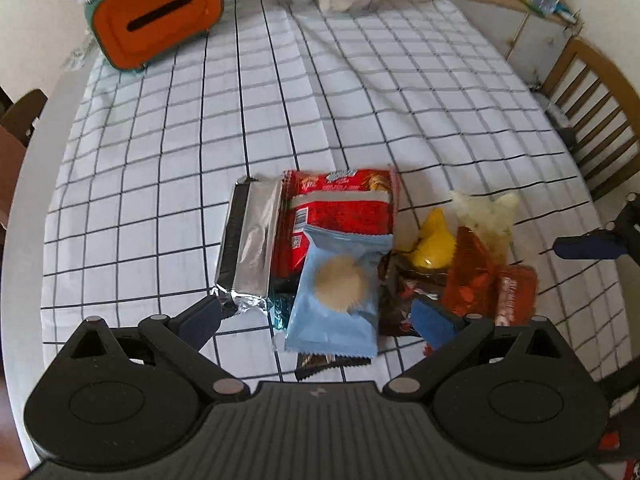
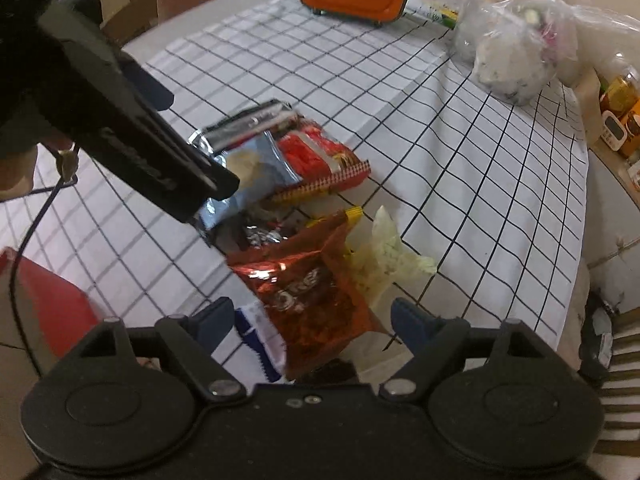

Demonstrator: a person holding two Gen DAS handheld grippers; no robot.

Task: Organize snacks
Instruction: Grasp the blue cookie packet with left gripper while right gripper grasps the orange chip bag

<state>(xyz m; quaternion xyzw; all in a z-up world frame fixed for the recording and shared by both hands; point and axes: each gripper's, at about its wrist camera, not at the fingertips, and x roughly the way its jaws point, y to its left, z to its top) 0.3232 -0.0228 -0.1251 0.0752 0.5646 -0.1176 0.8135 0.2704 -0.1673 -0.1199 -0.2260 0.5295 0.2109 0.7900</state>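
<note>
A heap of snack packets lies on the checked tablecloth (image 1: 360, 120). In the left wrist view my left gripper (image 1: 318, 322) is open, its fingers on either side of a light blue biscuit packet (image 1: 340, 292). Behind it lie a red packet (image 1: 340, 216), a silver foil packet (image 1: 250, 248), a yellow sweet (image 1: 434, 246), a pale crinkled packet (image 1: 486, 216) and a shiny orange-red packet (image 1: 476, 276). In the right wrist view my right gripper (image 2: 312, 322) is open above the orange-red packet (image 2: 308, 284). The left gripper's body (image 2: 120, 128) hangs over the blue packet (image 2: 248, 176).
An orange tissue box (image 1: 156, 12) stands at the far left of the table, clear plastic bags of food (image 2: 516, 56) at the far end. A wooden chair (image 1: 592, 120) is at the right edge. A red box (image 2: 48, 304) sits below the table's near edge.
</note>
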